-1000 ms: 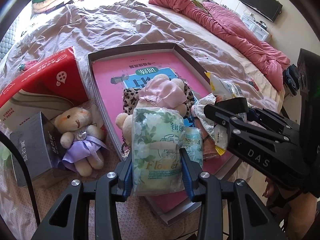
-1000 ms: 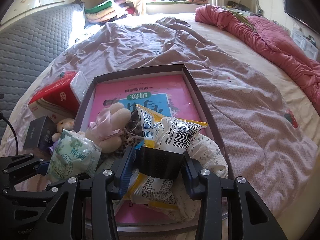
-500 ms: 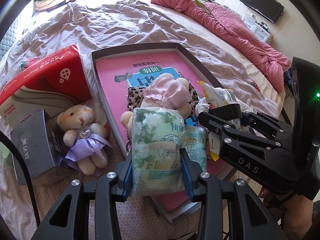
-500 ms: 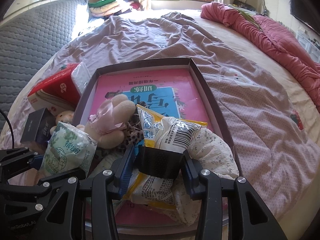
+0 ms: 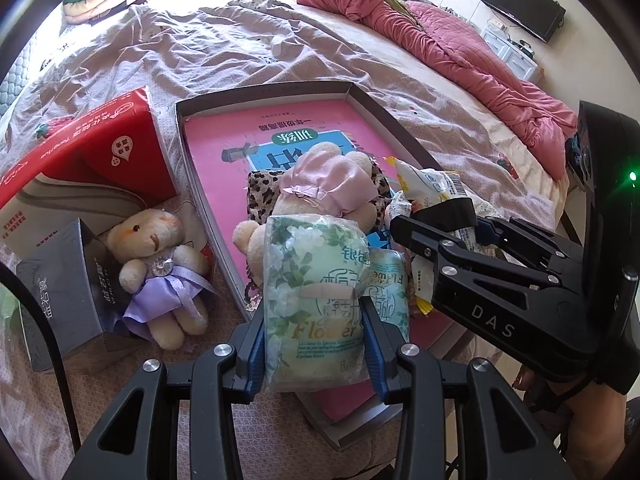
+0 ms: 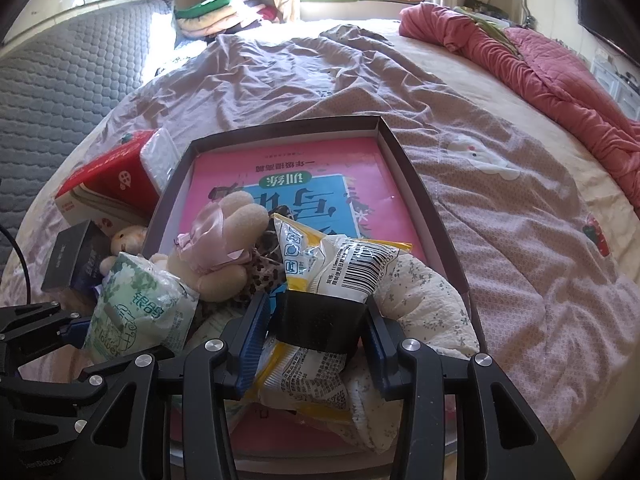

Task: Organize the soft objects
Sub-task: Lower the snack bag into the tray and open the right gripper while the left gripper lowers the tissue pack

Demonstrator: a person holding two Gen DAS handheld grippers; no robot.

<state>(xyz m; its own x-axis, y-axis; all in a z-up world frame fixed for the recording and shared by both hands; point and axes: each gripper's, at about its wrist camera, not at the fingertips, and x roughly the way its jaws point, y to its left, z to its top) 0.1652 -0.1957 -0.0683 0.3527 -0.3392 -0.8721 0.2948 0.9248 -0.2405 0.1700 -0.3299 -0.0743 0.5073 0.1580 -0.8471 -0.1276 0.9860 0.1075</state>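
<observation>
1. The left gripper [image 5: 315, 344] is clamping a green floral tissue pack [image 5: 314, 300] above the near edge of the shallow box [image 5: 208, 208].
2. The right gripper [image 6: 316, 336] is squeezing a yellow-and-white snack bag [image 6: 344, 268] (a black band is wrapping its middle) over the same box.
3. A pink-dressed plush bear [image 5: 324, 188] is lying inside the box; a purple-dressed bear [image 5: 160, 272] is sitting outside, just left of it.

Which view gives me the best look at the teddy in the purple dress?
Left wrist view: the teddy in the purple dress lies fully visible on the bedspread beside the grey box. The right wrist view shows only its head, peeking out behind the tray wall.
</observation>
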